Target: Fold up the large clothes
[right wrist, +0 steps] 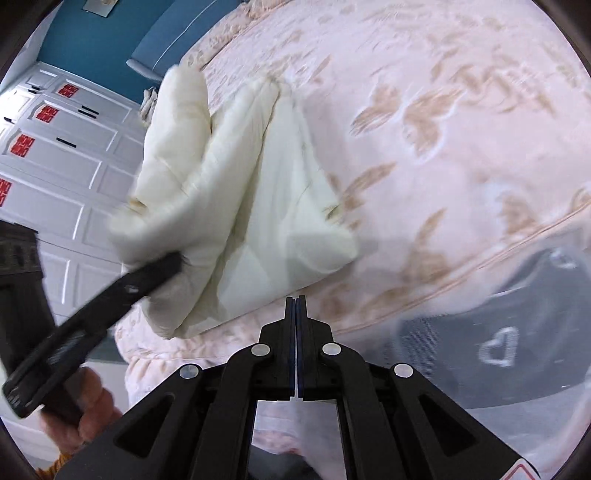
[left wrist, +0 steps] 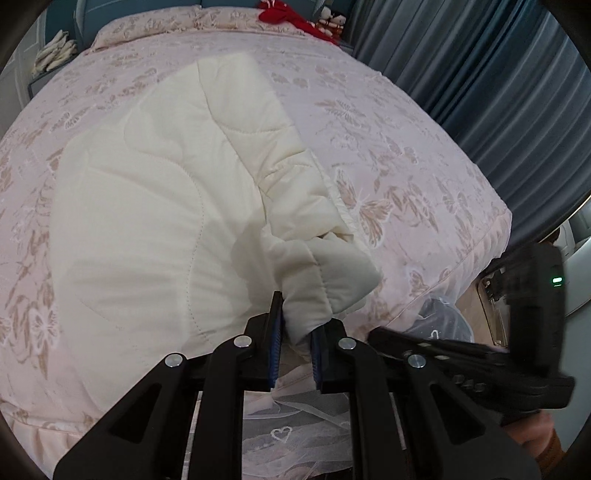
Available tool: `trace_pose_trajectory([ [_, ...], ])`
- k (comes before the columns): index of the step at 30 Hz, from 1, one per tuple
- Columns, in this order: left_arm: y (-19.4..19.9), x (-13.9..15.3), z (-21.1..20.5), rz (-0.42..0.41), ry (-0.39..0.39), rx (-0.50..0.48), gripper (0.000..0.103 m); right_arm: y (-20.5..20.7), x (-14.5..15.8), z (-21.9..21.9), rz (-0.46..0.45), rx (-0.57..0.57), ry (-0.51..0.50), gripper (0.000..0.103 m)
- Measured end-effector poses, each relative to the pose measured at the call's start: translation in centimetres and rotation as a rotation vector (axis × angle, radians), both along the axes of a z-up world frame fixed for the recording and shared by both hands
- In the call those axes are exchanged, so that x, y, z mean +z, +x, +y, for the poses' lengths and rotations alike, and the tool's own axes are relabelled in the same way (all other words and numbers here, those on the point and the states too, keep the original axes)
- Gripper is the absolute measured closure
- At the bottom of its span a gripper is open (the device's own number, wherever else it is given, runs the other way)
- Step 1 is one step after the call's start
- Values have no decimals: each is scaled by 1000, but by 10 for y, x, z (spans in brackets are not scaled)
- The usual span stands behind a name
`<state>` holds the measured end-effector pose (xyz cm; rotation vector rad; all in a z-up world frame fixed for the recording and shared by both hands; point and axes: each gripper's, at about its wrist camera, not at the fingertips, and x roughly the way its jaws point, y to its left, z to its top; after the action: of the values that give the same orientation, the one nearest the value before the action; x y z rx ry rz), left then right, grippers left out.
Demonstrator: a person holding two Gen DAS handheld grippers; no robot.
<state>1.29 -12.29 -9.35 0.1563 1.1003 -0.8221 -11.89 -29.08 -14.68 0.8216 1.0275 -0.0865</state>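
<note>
A cream quilted padded coat (left wrist: 155, 206) lies spread on the pink bed (left wrist: 406, 155), folded partly over itself. My left gripper (left wrist: 297, 325) is shut on the coat's sleeve cuff (left wrist: 332, 280) near the bed's front edge. In the right wrist view the coat (right wrist: 240, 206) hangs lifted at the bed's corner, with my left gripper (right wrist: 173, 264) holding its lower edge. My right gripper (right wrist: 296, 301) is shut and empty, just off the coat's near corner above the bed edge.
Blue curtains (left wrist: 480, 74) hang to the right of the bed. A red item (left wrist: 284, 14) and soft toys lie at the headboard. White wardrobe doors (right wrist: 55, 155) stand to the left. A grey bin under sheer cloth (right wrist: 498, 339) sits by the bed's corner.
</note>
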Motion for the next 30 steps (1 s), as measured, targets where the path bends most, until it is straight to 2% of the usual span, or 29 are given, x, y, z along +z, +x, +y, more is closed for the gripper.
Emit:
trace_pose_trajectory([
  [5,-6,-15,-12,-18,59,-2,89,1,12,1,-21,-5,-56,103],
  [9,-16,2,-4,-69,50,5,78,-7,29,3,-42,18,-124,103],
  [11,-21,18,6,-87,22,5,67,-3,40,7,-55,34,-155,91],
  [12,-23,26,13,-83,-2,10,54,-3,48,10,-65,42,-183,90],
  [13,-25,37,26,-72,-42,25,49,0,55,11,-76,50,-197,90],
  [15,-28,49,42,-70,-71,54,48,-2,67,13,-101,66,-215,86],
  [16,-28,56,55,-77,-74,80,48,-4,75,14,-113,72,-222,76],
  [18,-27,62,72,-105,-45,133,48,-1,90,20,-141,88,-240,62],
  [22,-15,55,96,-147,72,243,48,15,114,39,-184,133,-286,51],
  [25,-4,42,107,-147,144,308,48,31,123,52,-191,158,-322,49],
  [30,0,30,108,-142,199,332,48,60,117,61,-146,176,-343,49],
])
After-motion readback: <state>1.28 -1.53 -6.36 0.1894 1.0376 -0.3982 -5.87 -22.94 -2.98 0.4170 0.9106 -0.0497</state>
